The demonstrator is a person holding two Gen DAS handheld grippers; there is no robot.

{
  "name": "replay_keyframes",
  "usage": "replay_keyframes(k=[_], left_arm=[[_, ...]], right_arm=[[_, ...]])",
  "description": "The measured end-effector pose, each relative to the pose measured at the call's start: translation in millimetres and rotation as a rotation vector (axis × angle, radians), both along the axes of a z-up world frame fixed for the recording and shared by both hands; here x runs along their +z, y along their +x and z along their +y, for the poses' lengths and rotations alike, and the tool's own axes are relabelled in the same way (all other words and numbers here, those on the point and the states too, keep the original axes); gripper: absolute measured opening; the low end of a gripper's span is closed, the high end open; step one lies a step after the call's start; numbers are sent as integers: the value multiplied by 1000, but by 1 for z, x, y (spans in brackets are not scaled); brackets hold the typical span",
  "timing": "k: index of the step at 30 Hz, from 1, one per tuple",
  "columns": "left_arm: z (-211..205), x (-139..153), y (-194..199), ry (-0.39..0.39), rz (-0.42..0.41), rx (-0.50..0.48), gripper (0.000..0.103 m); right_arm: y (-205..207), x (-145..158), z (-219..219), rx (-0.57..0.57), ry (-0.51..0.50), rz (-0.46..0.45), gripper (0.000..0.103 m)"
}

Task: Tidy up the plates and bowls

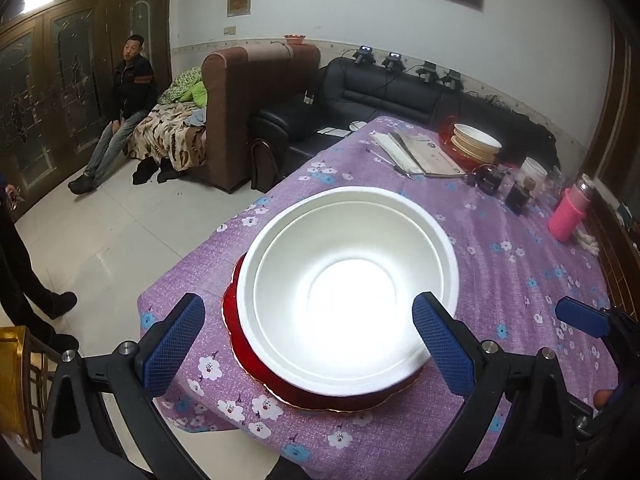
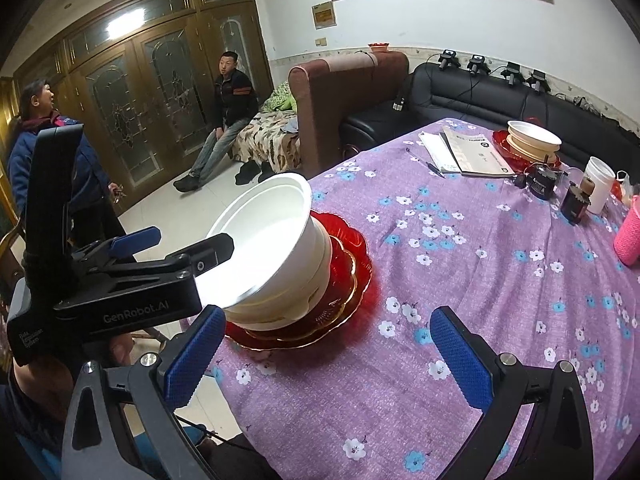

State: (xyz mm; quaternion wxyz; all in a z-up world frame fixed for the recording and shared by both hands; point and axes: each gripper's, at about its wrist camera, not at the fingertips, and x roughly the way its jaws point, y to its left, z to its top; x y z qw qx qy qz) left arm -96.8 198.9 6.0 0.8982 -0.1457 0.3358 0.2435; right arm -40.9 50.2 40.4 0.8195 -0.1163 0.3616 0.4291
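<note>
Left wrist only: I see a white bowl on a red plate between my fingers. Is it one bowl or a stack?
Observer: A stack. The top bowl sits nested in a second bowl.
Operator: And is it just one plate under it?
Observer: No, at least two red plates are stacked, and the upper one has a gold rim.
Operator: Is my right gripper holding anything?
Observer: No. The right gripper is open over the cloth, beside the plates.

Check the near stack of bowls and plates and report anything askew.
The top white bowl sits tilted in the bowl beneath, tipped toward the table edge, not nested flat. The red plates under them lie close to that edge. Left gripper is open around it.
</note>
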Motion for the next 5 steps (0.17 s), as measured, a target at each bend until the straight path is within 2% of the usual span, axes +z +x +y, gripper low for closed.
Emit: replay_keyframes(k=[5], left_arm=[[1, -2, 1, 5, -1, 7, 103]], right_arm=[[1, -2, 4, -1, -10, -8, 103]])
